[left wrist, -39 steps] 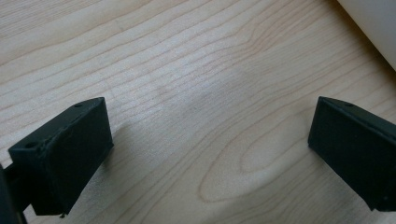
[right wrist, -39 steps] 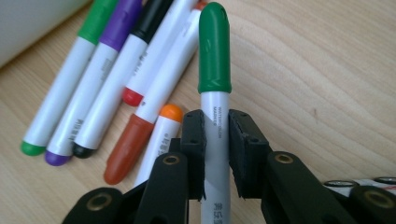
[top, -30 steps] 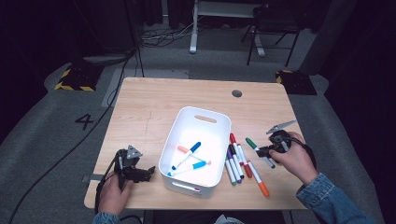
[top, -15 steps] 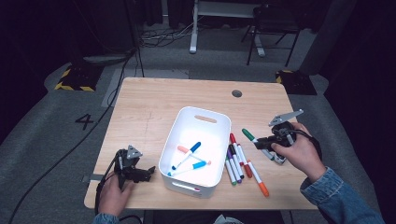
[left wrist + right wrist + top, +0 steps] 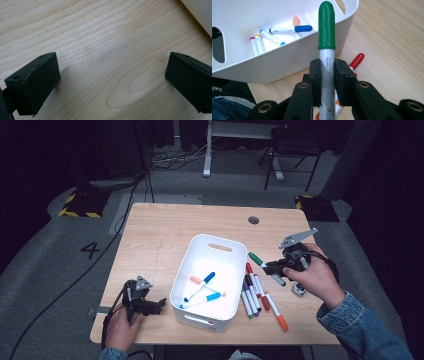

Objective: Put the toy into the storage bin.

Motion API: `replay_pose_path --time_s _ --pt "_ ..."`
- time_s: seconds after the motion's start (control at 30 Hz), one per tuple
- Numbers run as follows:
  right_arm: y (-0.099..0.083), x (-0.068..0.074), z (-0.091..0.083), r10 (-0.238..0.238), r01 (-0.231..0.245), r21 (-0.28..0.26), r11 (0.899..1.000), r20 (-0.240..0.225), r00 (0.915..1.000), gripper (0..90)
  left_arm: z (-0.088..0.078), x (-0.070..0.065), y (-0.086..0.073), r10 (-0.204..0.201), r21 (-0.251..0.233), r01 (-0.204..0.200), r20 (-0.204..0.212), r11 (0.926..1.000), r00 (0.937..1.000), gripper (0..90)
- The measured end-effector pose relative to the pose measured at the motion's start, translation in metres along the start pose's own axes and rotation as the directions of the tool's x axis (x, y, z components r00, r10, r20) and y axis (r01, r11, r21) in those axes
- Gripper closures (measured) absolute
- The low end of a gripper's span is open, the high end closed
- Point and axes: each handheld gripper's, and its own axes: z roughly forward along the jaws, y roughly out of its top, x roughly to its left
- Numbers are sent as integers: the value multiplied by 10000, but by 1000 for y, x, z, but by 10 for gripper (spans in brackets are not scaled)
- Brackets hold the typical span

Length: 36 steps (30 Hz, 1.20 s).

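Observation:
My right gripper is shut on a green-capped marker, held in the air just right of the white bin, cap toward the bin. Inside the bin lie a blue-capped marker, a light-blue one and an orange one. Several loose markers lie on the table right of the bin; a red-capped one shows below the jaws. My left gripper rests open on bare wood left of the bin, nothing between its jaws.
The wooden table has a round cable hole at the back. An orange-tipped marker lies near the front edge. A small grey object sits under the right hand. Chair and desk legs stand on the floor beyond.
My right gripper has lifted the green marker off the table and carried it up and left toward the bin. The left gripper has stayed put.

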Motion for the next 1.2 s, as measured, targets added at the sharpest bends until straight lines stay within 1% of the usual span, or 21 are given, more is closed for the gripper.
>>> replay_pose_path --time_s 0.03,0.07,0.1,0.13,0.17,0.23,0.37,0.47,0.67,0.7,0.77,0.83,0.87,0.9,0.93,0.97,1.07,1.2 --pt "3 1 1 -167 167 -38 9999 -69 9998 770 0 0 0 1 -2 -1 1 10000 10000 0" --pt "7 4 3 -208 208 13 9998 -38 9998 770 0 0 0 -22 9 22 23 10000 10000 0" --pt "9 6 3 -200 201 35 9998 -109 9997 770 0 0 0 -21 11 21 28 10000 10000 0" --pt "12 7 5 -308 308 5 9995 -127 9994 770 0 0 0 -19 14 19 22 10000 10000 0" --pt "15 9 6 -286 286 44 9996 -170 9994 770 0 -1 0 -42 8 42 43 10000 10000 0" --pt "21 12 9 -458 459 45 9989 -230 9987 770 0 -1 0 19 34 -19 -24 10000 10000 0" --pt "33 19 15 -692 693 21 9976 -375 9969 770 1 -1 1 88 29 -88 98 10000 9999 0" --pt "42 24 20 -840 842 26 9964 -460 9954 770 1 -2 1 142 26 -142 104 9999 9998 0" --pt "56 32 30 -926 932 64 9956 -631 9937 770 1 -2 2 197 25 -197 80 9998 9998 0" --pt "58 33 31 -999 1006 90 9949 -599 9932 770 1 -2 2 193 28 -193 86 9998 9998 0" --pt "62 36 35 -1050 1057 58 9944 -708 9919 770 1 -2 2 195 27 -196 96 9998 9998 0" --pt "67 39 38 -1212 1214 -19 9926 -731 9899 770 1 -2 2 193 26 -193 87 9998 9998 0" --pt "68 40 39 -1197 1198 -31 9928 -770 9898 770 1 -2 2 195 27 -195 94 9998 9998 0" --pt "70 41 41 -1259 1259 -52 9920 -772 9890 770 1 -2 2 198 29 -199 74 9998 9998 0" --pt "71 41 42 -1214 1211 -98 9926 -827 9891 770 1 -2 2 199 28 -199 68 9998 9998 0" --pt "72 42 43 -1270 1266 -91 9919 -803 9887 770 1 -2 2 194 30 -194 66 9998 9998 0" --pt "75 44 49 -1228 1227 -69 9924 -969 9877 771 2 -2 2 195 28 -196 62 9998 9998 0" --pt "78 45 56 -1290 1294 -31 9916 -1056 9860 770 2 -2 2 198 28 -198 64 9998 9998 0"
